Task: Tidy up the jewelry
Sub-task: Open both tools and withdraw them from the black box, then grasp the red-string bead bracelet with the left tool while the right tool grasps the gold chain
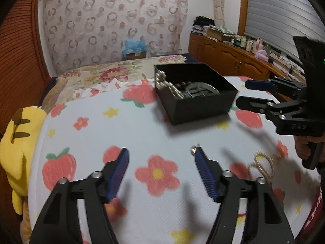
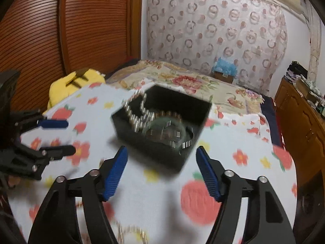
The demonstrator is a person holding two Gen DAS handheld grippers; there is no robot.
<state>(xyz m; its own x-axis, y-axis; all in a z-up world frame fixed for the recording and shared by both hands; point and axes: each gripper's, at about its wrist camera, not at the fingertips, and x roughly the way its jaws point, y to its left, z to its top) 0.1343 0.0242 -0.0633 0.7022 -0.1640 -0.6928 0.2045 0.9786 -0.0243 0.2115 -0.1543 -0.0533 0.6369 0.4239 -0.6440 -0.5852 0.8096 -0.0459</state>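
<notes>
Black jewelry box point(image 1: 195, 93) sits open on the strawberry-print blanket point(image 1: 142, 130), stuffed with silver beads and a bangle. Gold chain point(image 1: 262, 164) lies loose nearby. Left gripper point(image 1: 161, 152) and right gripper point(image 2: 161, 150) both gape, fingers empty.

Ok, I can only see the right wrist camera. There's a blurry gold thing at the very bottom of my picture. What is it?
Observer: In the left wrist view it's a gold chain, lying in loops on the flowery cloth, outside the black box.
Operator: Is the left gripper holding anything?
Observer: No. The left gripper is open, with only cloth showing between its pads.
Operator: Is any other jewelry left out?
Observer: Yes, a tiny gold piece sits right by one of that gripper's fingertips. It's too small to tell what it is.
</notes>
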